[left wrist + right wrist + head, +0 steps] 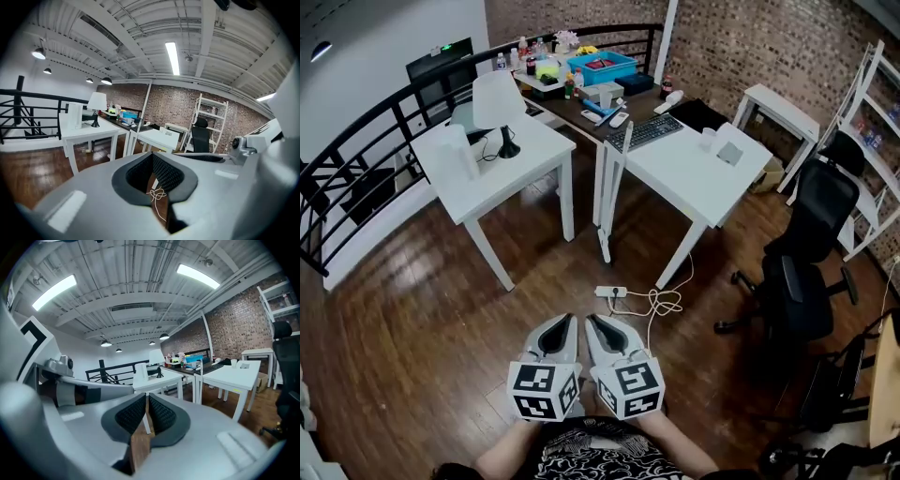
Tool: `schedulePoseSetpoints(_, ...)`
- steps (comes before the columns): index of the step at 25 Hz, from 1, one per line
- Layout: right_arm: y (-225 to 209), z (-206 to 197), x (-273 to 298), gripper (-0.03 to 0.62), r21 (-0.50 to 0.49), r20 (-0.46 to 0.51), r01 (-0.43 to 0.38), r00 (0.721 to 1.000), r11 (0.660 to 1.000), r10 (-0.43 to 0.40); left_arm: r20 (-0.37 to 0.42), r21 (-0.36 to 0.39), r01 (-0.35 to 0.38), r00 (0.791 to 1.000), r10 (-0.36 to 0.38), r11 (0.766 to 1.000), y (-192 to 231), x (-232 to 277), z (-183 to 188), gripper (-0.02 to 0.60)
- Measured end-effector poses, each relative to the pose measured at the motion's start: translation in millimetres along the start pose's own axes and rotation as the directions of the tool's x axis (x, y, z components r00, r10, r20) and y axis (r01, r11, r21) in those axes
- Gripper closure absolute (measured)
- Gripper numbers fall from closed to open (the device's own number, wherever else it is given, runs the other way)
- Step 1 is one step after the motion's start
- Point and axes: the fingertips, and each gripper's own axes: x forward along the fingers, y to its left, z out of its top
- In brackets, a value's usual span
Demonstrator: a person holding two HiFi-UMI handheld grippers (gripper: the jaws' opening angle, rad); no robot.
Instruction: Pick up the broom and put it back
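The floor [441,309] is dark polished wood, in a loft room with a brick wall [741,47] at the back and a black metal railing [356,159] curving round the left side. Three white tables stand on it. The left white table [534,150] carries one white table lamp [499,103]. The right white table [684,173] sits close beside it across a narrow gap, and a small white table [778,105] stands against the brick. Behind the two larger tables, a dark desk [592,127] holds one keyboard [645,131], one blue tray [602,66] and a clutter of bottles too small to count. One black office chair [802,253] stands right of the tables, with one white shelf rack [872,122] behind it. One power strip [610,292] lies on the floor with a loose white cable [661,302] coiled beside it. No broom head shows plainly. A thin white pole [614,197] leans in the gap between the tables with its foot on the floor, and whether it is the broom I cannot tell. The left gripper [566,320] and right gripper [591,320] hang side by side near the person, well short of the tables. Each has its jaws drawn together with nothing between them.
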Motion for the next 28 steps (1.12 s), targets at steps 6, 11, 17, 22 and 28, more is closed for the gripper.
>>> schedulePoseSetpoints(6,-7.5,12.8,49.1,0.579,-0.001,-0.01,0.053,0.999,0.999,-0.053,-0.015,-0.011,0.058,0.998,-0.058,0.998,34.1,31.3,16.7,0.577)
schedulePoseSetpoints(11,-10.9,20.4,79.7,0.579,-0.006,-0.02,0.097,0.995,0.995,-0.097,-0.021,-0.015,0.092,0.996,-0.092,0.996,61.1,50.2,29.0,0.577)
schedulePoseSetpoints(17,-16.9,20.5,105.1,0.579,0.008,-0.03,0.128,0.991,0.992,-0.128,-0.027,-0.033,0.106,0.994,-0.107,0.994,86.5,66.6,34.7,0.577)
schedulePoseSetpoints(22,-23.0,17.3,114.8,0.579,0.024,-0.036,0.136,0.99,0.99,-0.135,-0.042,-0.044,0.108,0.993,-0.109,0.993,93.5,76.3,32.3,0.577)
schedulePoseSetpoints(28,-49.3,17.4,123.4,0.579,0.058,-0.027,0.14,0.99,0.988,-0.139,-0.059,-0.028,0.097,0.993,-0.099,0.995,88.6,97.1,33.0,0.577)
